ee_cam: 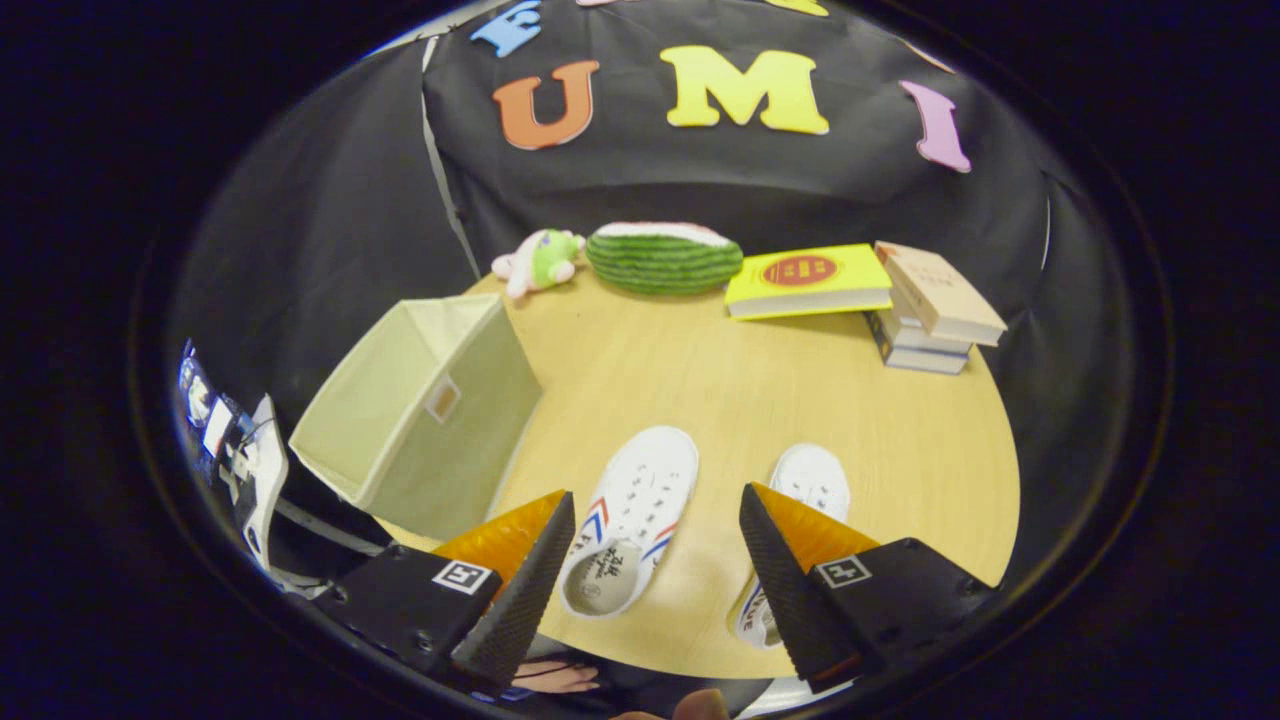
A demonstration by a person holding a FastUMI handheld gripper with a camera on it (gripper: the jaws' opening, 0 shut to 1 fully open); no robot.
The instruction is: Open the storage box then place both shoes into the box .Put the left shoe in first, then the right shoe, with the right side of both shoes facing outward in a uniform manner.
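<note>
1. Two fingers of the gripper (657,505) are spread wide apart and hover above the round wooden counter (700,390), holding nothing.
2. Between the fingers lies a white shoe (630,520) with red and blue stripes on its side, toe pointing away, its opening close to the left finger.
3. Partly hidden behind the right finger lies a second white shoe (812,480), well apart from the first, toe also pointing away.
4. Left of the shoes, a pale green fabric storage box (425,410) sits at the counter's edge, its top open and its inside showing.
5. Far beyond the fingers, along the counter's back edge, rest a small green and pink plush toy (540,262), a watermelon-shaped cushion (663,258), a yellow book (808,282) and a stack of books (930,310).
</note>
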